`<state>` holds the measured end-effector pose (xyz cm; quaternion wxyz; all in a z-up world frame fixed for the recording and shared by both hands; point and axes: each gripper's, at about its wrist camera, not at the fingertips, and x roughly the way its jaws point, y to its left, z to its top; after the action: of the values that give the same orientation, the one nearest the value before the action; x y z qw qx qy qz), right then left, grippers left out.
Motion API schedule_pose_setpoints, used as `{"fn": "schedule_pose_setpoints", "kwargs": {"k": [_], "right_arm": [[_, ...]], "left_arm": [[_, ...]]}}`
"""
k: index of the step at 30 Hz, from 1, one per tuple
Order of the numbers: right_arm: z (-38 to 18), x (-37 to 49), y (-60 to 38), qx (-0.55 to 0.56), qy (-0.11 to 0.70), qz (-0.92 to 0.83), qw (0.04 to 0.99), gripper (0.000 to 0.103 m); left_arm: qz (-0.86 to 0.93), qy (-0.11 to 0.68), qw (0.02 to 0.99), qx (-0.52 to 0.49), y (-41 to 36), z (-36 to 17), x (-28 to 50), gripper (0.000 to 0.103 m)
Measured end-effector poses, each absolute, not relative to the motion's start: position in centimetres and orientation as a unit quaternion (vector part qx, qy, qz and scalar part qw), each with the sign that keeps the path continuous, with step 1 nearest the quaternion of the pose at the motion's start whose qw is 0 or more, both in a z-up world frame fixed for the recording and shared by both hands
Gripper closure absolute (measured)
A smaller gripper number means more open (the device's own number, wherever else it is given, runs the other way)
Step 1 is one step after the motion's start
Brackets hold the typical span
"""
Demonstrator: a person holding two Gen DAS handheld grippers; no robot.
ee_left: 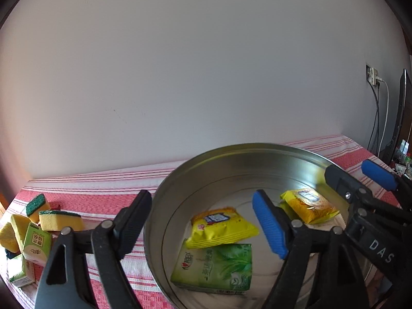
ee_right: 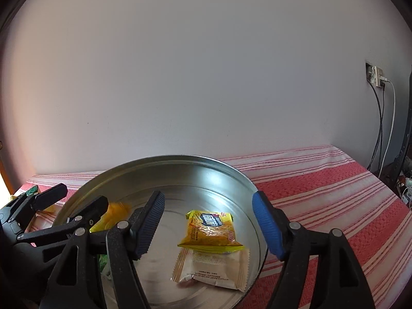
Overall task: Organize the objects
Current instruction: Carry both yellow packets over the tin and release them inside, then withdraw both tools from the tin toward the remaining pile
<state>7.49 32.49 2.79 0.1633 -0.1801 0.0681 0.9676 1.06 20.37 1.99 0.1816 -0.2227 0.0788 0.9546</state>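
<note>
1. A round, shallow metal tin [ee_left: 231, 164] sits on the surface, which is covered by a red-and-white striped cloth [ee_right: 334, 188]; it is the only container in view.
2. In the left wrist view, the tin holds a yellow snack packet [ee_left: 221, 228] near the middle, partly overlapping a green tea packet [ee_left: 216, 267] that lies flat towards the near wall.
3. A second yellow snack packet [ee_right: 209, 230] lies further right in the tin, resting on a pale cream wrapper [ee_right: 213, 270].
4. The left tongs [ee_left: 203, 229] stand open, one finger outside the tin's left wall and the blue-padded one above its floor; nothing is gripped.
5. The right tongs [ee_right: 208, 225] are likewise open above the second yellow packet, the pads clear of it.
6. Outside the tin, at the left of the surface, lie yellow sponges with green backs [ee_left: 60, 219] and small green cartons [ee_left: 36, 244], heaped close together.
</note>
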Motion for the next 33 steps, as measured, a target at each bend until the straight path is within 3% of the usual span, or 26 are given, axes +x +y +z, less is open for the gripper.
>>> {"fn": "schedule_pose_setpoints", "kwargs": {"k": [3, 21, 33], "right_arm": [[3.1, 8.0, 32.7, -0.163, 0.076, 0.969, 0.171, 0.025], [3.3, 9.4, 34.3, -0.096, 0.119, 0.971, 0.186, 0.022], [3.4, 9.6, 33.2, -0.07, 0.099, 0.971, 0.204, 0.022]], "left_arm": [[0.958, 0.067, 0.177, -0.217, 20.1, 2.3, 1.4, 0.008], [0.966, 0.054, 0.14, -0.211, 16.6, 2.8, 0.8, 0.004], [0.973, 0.045, 0.102, -0.203, 13.4, 2.2, 0.7, 0.004]]}}
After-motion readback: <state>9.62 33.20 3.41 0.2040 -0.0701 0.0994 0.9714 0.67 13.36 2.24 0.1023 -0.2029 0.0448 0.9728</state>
